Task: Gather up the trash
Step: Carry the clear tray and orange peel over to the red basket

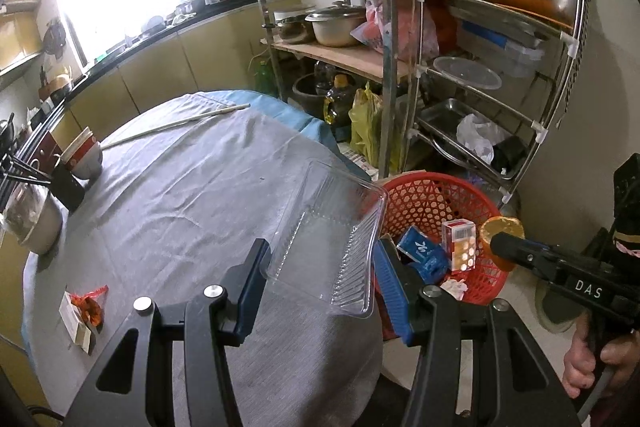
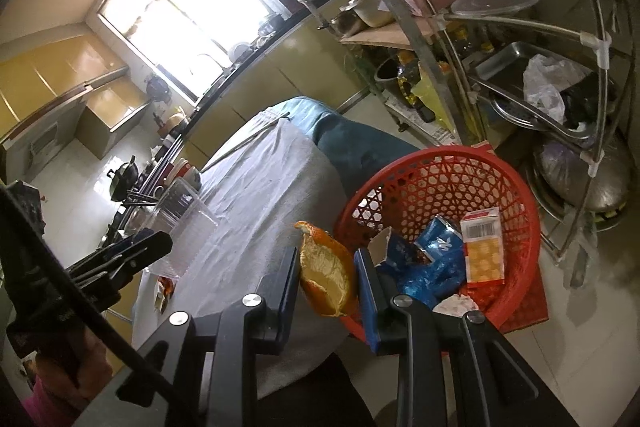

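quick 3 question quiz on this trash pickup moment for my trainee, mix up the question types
1. True or false: the left gripper holds a clear plastic tray.
2. What is the right gripper carrying? A) a blue wrapper B) an orange peel C) a paper cup
3. Fill in: on the floor beside the table stands a red ____ that already holds a carton and a blue wrapper.

Key
1. True. Both pads press on the tray's sides.
2. B. The orange peel sits between the pads, close to the basket.
3. Basket. Inside lie the red and white carton and the blue wrapper.
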The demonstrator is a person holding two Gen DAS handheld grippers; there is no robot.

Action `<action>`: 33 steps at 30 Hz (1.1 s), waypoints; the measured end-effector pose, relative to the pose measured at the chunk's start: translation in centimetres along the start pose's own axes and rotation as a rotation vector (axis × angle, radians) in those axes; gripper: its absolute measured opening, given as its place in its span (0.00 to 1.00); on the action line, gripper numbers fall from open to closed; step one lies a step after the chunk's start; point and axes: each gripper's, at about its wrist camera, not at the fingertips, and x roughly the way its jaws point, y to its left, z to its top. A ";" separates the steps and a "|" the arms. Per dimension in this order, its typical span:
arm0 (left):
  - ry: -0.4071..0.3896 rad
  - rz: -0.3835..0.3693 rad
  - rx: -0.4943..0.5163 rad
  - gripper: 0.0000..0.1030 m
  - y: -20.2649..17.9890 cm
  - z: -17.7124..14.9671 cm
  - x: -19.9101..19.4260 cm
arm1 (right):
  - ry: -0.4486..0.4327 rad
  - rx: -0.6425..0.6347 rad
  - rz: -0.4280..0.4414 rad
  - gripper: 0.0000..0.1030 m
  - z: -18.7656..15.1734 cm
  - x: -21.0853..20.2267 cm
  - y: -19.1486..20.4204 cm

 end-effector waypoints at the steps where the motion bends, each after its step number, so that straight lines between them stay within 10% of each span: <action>1: 0.002 0.001 0.004 0.54 -0.2 0.0 0.1 | 0.002 0.004 -0.001 0.29 -0.1 0.0 -0.2; 33: 0.064 -0.015 0.082 0.54 -4.2 0.2 3.2 | 0.020 0.072 -0.008 0.29 -0.3 0.6 -2.6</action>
